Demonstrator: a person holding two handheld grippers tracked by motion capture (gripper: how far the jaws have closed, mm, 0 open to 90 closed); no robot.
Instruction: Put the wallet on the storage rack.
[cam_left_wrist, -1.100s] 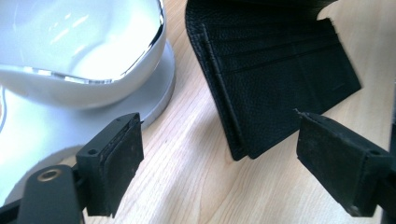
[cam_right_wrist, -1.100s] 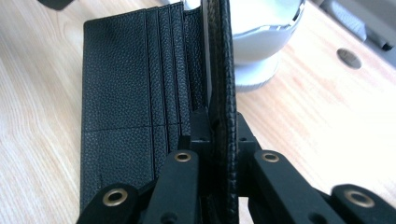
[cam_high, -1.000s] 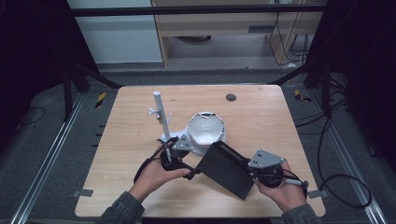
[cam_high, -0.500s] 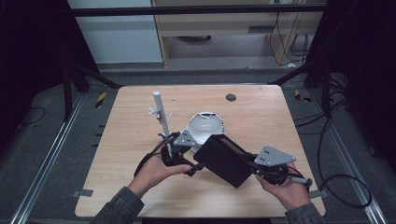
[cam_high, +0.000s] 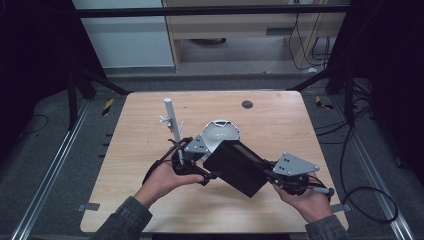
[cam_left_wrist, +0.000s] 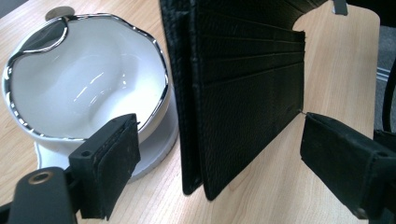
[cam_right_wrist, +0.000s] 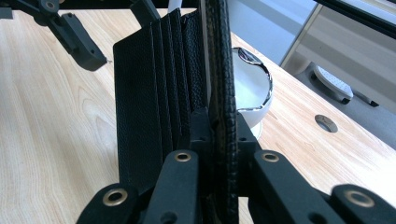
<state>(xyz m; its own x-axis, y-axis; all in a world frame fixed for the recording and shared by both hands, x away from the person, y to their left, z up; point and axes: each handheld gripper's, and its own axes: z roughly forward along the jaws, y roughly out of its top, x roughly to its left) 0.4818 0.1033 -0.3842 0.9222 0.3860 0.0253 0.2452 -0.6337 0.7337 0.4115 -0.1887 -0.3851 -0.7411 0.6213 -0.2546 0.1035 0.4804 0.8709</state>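
Your right tool (cam_right_wrist: 218, 128) is clamped on one flap of the black wallet (cam_high: 235, 167), holding it on edge on the bench (cam_high: 280, 115). Your left tool (cam_left_wrist: 219, 154) stands wide open astride the other flap, gripping nothing. Opening is half done; the white bowl (cam_left_wrist: 88, 88) sits just beyond.

The black wallet (cam_high: 239, 167) has been swung over the last second: one second ago its long side ran from the bowl (cam_high: 220, 134) down to the right gripper (cam_high: 267, 172), and now it is turned flatter, lying more left to right. The right gripper has been carried farther right, while the left gripper (cam_high: 206, 175) has been brought nearer the wallet's left edge.
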